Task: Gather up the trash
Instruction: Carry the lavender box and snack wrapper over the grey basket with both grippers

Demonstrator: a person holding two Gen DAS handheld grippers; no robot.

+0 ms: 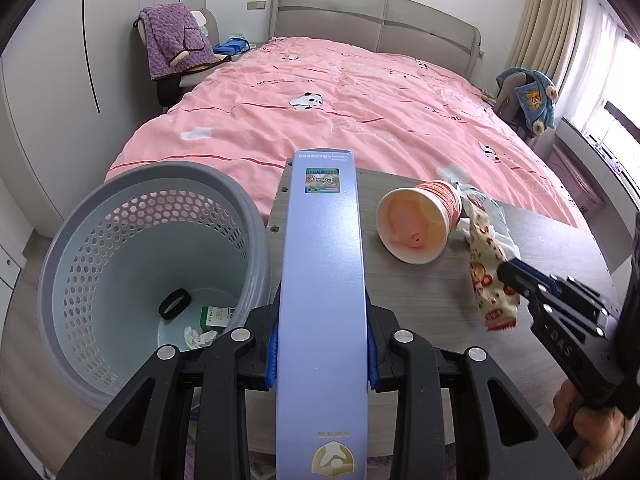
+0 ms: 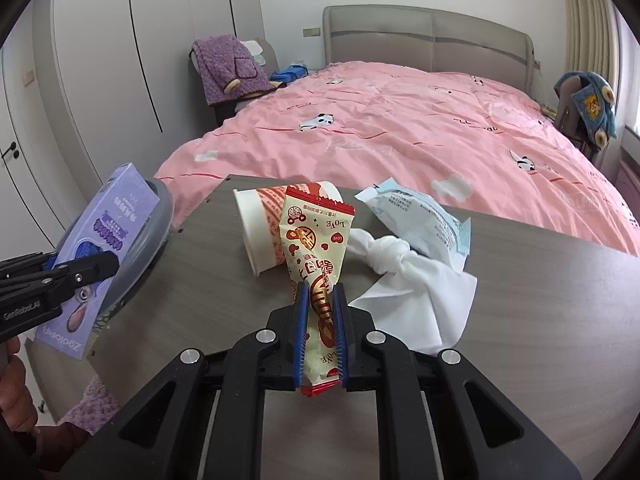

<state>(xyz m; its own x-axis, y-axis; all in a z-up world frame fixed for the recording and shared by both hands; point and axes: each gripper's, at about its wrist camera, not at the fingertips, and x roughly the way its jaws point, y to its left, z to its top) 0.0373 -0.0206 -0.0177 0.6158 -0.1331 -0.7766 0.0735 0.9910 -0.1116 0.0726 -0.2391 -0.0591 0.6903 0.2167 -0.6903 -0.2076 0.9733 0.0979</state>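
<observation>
- Your left gripper [image 1: 322, 354] has its fingers closed on a long lilac carton [image 1: 322, 280], which they grip by its two narrow sides; in the left wrist view the carton runs from 6 o'clock up toward 12.
- Just left of the carton, at 8 o'clock in that view, a grey perforated trash basket [image 1: 80, 240] stands beside the worktop [image 1: 424, 292].
- Inside the basket lie a black ring [image 1: 175, 303], a small green box [image 1: 216, 315] and crumpled paper scraps [image 1: 198, 336].
- Your right gripper [image 2: 320, 300] has its fingers clamped on a cream and red snack wrapper [image 2: 316, 240], gripping its lower part; the wrapper stands up toward 12 o'clock in the right wrist view.
- Behind the wrapper a paper cup [image 2: 260, 228] with red stripes lies on its side on the worktop.
- At 2 o'clock from the wrapper a pale blue packet [image 2: 420, 216] rests on the worktop.
- A knotted white tissue [image 2: 404, 276] lies at 3 o'clock from the wrapper, partly under the packet.
- Past the worktop a bed with a pink quilt [image 2: 400, 128] fills the view toward 12 o'clock.
- Your hands show at the frame edges, gripping the handles.
</observation>
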